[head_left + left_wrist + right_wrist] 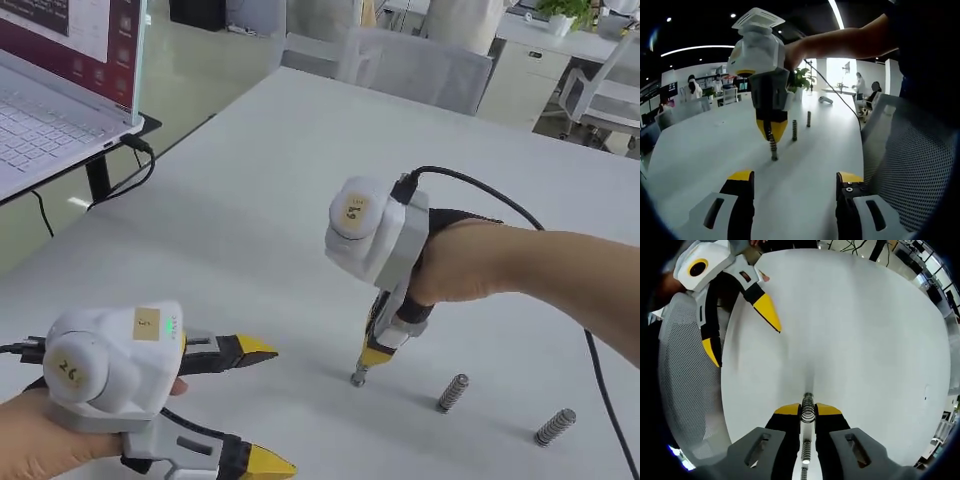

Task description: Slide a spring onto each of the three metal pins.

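on white table (300, 180) | right tongs (808, 409) clamped on spring (808, 413) over pin (357, 379) | left tongs (795, 176) wide apart, empty

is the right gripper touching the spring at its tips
Touching. The right gripper view shows the right gripper clamped on both sides of the spring.

spring (452, 393) x3 | tongs (272, 408) (370, 358) x2 | laptop (50, 110) x1

The right tool (808, 409) pinches a spring (808, 416) between its yellow tips, over the white bench (865, 330). The left tool (745, 342) lies at the upper left, jaws spread.
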The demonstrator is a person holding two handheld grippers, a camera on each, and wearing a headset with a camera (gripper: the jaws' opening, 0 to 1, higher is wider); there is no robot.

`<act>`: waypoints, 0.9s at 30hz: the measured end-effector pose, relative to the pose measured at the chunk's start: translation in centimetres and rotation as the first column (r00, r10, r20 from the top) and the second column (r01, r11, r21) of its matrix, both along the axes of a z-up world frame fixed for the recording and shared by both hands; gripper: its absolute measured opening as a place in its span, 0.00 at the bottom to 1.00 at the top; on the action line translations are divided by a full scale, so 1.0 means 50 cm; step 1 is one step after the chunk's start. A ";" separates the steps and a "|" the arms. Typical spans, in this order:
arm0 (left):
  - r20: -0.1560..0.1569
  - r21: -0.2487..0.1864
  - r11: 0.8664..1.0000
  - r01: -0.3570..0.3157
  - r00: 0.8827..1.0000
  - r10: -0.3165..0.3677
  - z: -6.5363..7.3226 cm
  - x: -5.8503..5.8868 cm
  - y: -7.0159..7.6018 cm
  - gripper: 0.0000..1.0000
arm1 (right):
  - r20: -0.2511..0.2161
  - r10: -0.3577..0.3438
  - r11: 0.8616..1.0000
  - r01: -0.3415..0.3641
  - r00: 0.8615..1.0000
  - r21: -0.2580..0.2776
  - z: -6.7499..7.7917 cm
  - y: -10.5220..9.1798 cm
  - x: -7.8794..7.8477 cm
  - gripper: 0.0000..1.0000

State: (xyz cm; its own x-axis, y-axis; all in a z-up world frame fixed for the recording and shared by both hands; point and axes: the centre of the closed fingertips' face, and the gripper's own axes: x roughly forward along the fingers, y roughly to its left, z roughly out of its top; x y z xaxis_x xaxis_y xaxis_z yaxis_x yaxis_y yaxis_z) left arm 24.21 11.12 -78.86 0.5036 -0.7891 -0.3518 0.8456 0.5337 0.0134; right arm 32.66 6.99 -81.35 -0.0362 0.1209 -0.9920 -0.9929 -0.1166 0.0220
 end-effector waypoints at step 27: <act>-0.005 0.000 1.000 0.000 1.000 0.000 -0.003 0.009 -0.002 0.62 | -0.008 -0.016 1.000 0.016 1.000 0.009 -0.039 0.004 0.001 0.08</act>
